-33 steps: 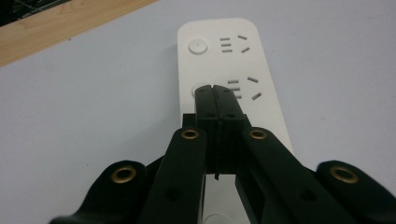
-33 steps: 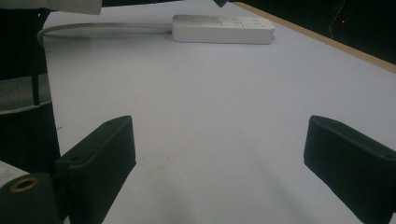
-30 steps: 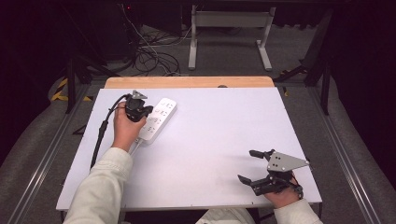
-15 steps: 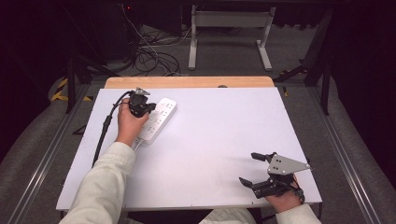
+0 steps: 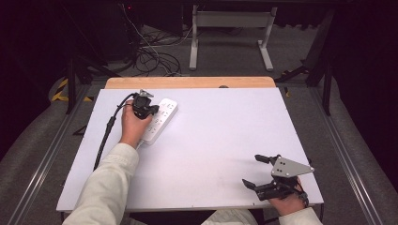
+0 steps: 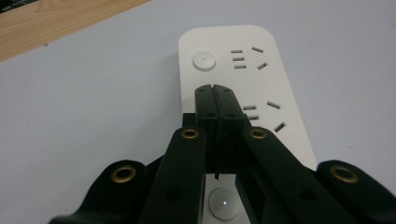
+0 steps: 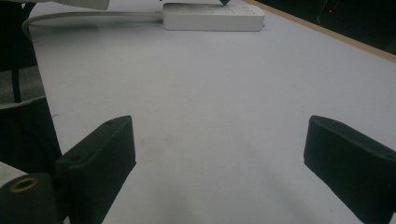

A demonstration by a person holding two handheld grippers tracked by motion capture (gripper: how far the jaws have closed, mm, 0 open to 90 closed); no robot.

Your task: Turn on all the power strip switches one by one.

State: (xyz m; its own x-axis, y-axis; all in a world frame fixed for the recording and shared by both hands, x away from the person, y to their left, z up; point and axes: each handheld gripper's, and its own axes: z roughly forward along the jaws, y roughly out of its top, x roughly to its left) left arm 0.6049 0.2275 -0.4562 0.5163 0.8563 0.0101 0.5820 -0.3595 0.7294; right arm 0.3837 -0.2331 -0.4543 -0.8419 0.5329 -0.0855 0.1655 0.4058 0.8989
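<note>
Upper left of the high view: my left gripper, jaws clenched on nothing, tips over the white power strip, probably to press a button; lower right: my right gripper parked with jaws spread, nothing between them
</note>
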